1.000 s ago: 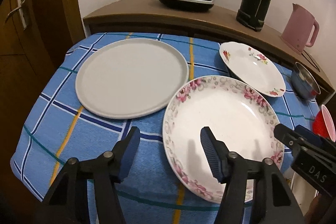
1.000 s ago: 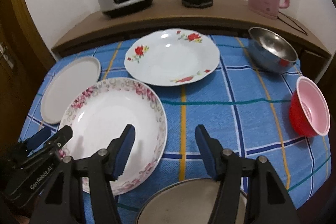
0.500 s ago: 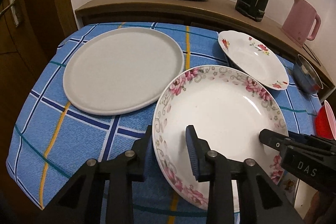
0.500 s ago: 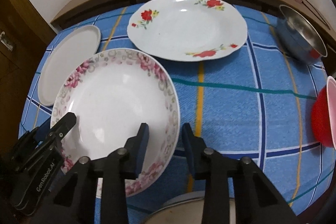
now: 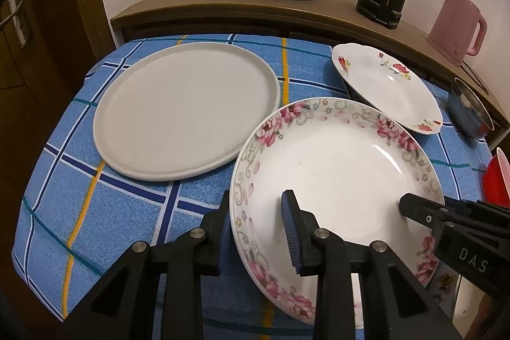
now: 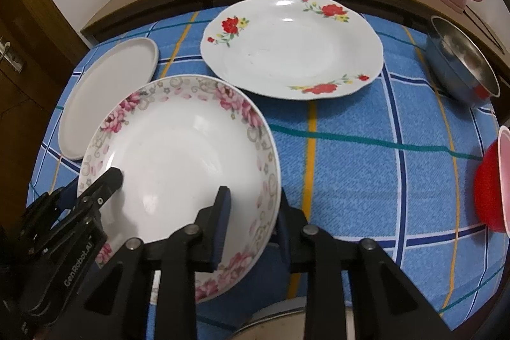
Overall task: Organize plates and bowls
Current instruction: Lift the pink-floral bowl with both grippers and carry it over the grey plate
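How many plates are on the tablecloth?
3: a grey plate at the left, a pink-flowered plate nearest the cameras, and a red-flowered plate behind it. Something at the near edge is partly hidden.

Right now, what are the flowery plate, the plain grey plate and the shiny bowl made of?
Pink-flowered plate: probably glazed ceramic, glossy white with bright highlights.
Grey plate: looks matte, no shine; unglazed stoneware or plastic, I can't tell which.
Shiny bowl: metal, likely stainless steel, with a mirror-like inside reflecting the room.
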Action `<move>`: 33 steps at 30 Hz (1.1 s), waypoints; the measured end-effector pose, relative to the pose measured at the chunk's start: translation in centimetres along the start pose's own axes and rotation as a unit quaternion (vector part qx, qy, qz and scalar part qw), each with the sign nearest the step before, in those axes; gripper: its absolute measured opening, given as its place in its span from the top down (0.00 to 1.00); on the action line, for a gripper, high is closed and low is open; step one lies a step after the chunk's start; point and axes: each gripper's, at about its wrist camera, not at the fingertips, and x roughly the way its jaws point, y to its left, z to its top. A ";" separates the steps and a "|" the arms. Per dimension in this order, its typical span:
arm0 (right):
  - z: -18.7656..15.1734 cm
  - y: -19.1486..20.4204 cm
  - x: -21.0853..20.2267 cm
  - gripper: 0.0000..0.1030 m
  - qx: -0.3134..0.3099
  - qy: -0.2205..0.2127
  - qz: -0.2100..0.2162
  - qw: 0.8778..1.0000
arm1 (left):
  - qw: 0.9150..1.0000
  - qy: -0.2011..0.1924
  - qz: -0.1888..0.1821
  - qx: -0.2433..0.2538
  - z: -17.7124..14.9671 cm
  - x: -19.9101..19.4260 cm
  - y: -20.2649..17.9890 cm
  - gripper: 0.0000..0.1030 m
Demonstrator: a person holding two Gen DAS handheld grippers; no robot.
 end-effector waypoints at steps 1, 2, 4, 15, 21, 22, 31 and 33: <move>-0.2 -0.2 -0.2 0.75 0.001 -0.003 0.001 1.000 | 1.000 -0.003 0.002 0.003 0.0 -0.1 0.0 0.69; -0.3 -0.1 -0.4 0.75 0.000 -0.005 0.001 1.000 | 1.000 -0.007 0.005 0.006 0.0 -0.3 0.0 0.69; -0.5 -0.1 -0.8 0.75 -0.001 -0.010 0.005 1.000 | 1.000 -0.015 0.013 0.011 0.1 -0.7 0.0 0.69; -1.0 1.1 -2.3 0.75 0.000 -0.031 0.018 0.999 | 0.999 -0.047 0.017 0.001 0.5 -2.8 1.3 0.69; -1.4 2.0 -4.0 0.75 -0.001 -0.063 0.023 0.998 | 0.998 -0.062 0.016 0.000 0.6 -4.0 2.0 0.69; -1.4 2.2 -4.3 0.75 -0.001 -0.068 0.023 0.997 | 0.998 -0.064 0.015 -0.002 0.6 -4.1 2.2 0.69; -0.3 5.6 -5.0 0.75 -0.014 -0.096 0.038 0.995 | 0.995 -0.089 0.036 -0.029 1.8 -5.5 5.8 0.69; 0.1 6.7 -4.9 0.75 -0.020 -0.100 0.041 0.994 | 0.994 -0.093 0.042 -0.035 2.1 -5.6 6.8 0.69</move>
